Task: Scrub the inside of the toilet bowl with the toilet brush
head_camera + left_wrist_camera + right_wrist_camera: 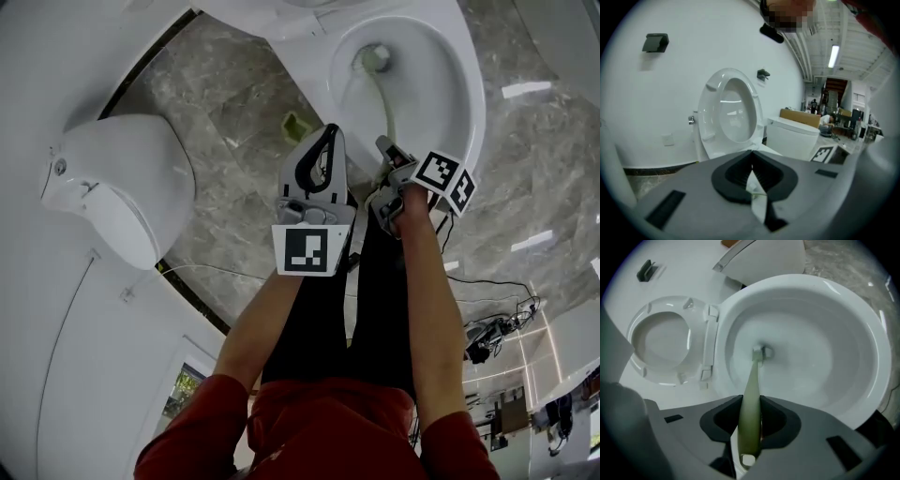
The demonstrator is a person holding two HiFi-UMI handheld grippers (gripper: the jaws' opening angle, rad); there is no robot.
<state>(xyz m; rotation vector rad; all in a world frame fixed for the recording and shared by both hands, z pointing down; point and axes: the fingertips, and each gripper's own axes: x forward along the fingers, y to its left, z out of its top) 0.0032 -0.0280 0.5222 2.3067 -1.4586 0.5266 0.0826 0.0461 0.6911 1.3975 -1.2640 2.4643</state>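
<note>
The white toilet bowl (469, 103) lies open at the top of the head view, and its rim (862, 333) fills the right gripper view. My right gripper (386, 150) (750, 401) is shut on the pale green handle of the toilet brush (378, 89) (752, 390). The handle slopes down into the bowl, and the brush head (761, 352) rests at the bottom near the drain. My left gripper (328, 131) (752, 157) hovers beside the bowl's left edge, shut, with nothing between its pads. The raised seat (661, 345) (736, 117) leans against the wall.
A green brush holder (295, 124) stands on the marble floor left of the bowl. A second white toilet (122, 183) (792, 138) sits further left. Cables (487, 291) trail on the floor at the right. The person's legs stand just before the bowl.
</note>
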